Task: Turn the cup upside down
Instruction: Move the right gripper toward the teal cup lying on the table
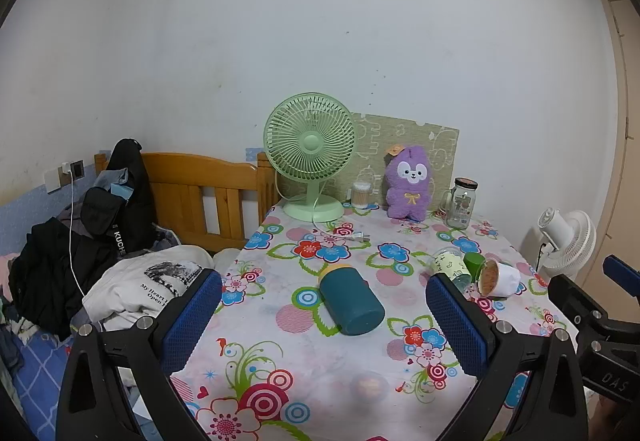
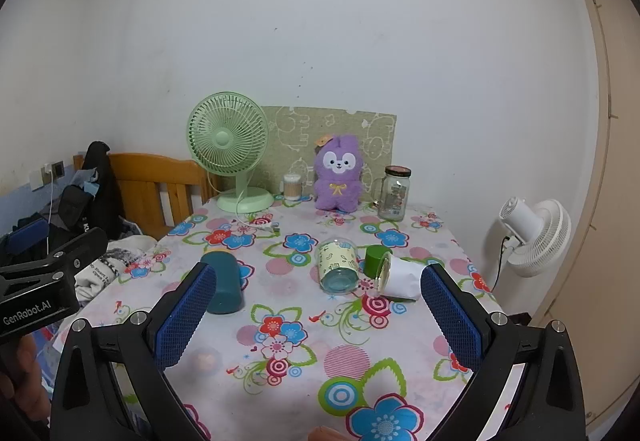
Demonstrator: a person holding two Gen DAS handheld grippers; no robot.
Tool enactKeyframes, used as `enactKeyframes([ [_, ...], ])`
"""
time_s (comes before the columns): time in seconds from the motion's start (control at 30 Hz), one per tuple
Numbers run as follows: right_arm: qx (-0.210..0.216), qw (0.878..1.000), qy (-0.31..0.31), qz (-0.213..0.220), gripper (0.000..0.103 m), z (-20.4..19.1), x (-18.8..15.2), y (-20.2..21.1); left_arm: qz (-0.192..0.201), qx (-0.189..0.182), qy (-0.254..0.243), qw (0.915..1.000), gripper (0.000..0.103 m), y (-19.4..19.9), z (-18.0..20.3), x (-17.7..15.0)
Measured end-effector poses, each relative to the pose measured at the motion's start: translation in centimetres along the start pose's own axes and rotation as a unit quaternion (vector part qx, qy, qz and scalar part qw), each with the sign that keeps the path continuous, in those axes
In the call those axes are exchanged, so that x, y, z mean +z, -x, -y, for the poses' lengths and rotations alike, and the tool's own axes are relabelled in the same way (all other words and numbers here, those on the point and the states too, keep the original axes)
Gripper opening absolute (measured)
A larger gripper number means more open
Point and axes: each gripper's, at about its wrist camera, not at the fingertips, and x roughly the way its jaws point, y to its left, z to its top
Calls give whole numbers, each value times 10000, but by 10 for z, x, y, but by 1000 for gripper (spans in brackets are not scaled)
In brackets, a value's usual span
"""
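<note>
A teal cup [image 1: 352, 301] lies on its side on the flowered tablecloth [image 1: 280, 361], between my open left gripper's [image 1: 324, 289] blue pads [image 1: 192, 317] and a little beyond them. In the right wrist view the teal cup [image 2: 222, 287] lies just past the left pad [image 2: 186, 313]. A clear patterned cup [image 2: 338, 265] lies on its side mid-table, a small green cup [image 2: 376, 261] and a white cup [image 2: 400, 277] beside it. My right gripper [image 2: 320, 273] is open and empty above the table's near part.
At the table's back stand a green desk fan [image 1: 310, 157], a purple plush toy [image 1: 408, 185], a glass jar [image 1: 462, 203] and a cotton-swab tub [image 1: 361, 195]. A bed with clothes [image 1: 100, 241] is to the left. A white fan [image 2: 532, 237] stands to the right.
</note>
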Motion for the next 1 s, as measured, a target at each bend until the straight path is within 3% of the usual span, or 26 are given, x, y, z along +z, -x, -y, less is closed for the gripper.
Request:
enactKeyframes([
  [1.0,28,9999,59,-85,103,-5,-2,-6,-93,-15,39,9999,103,-7,0,-1],
])
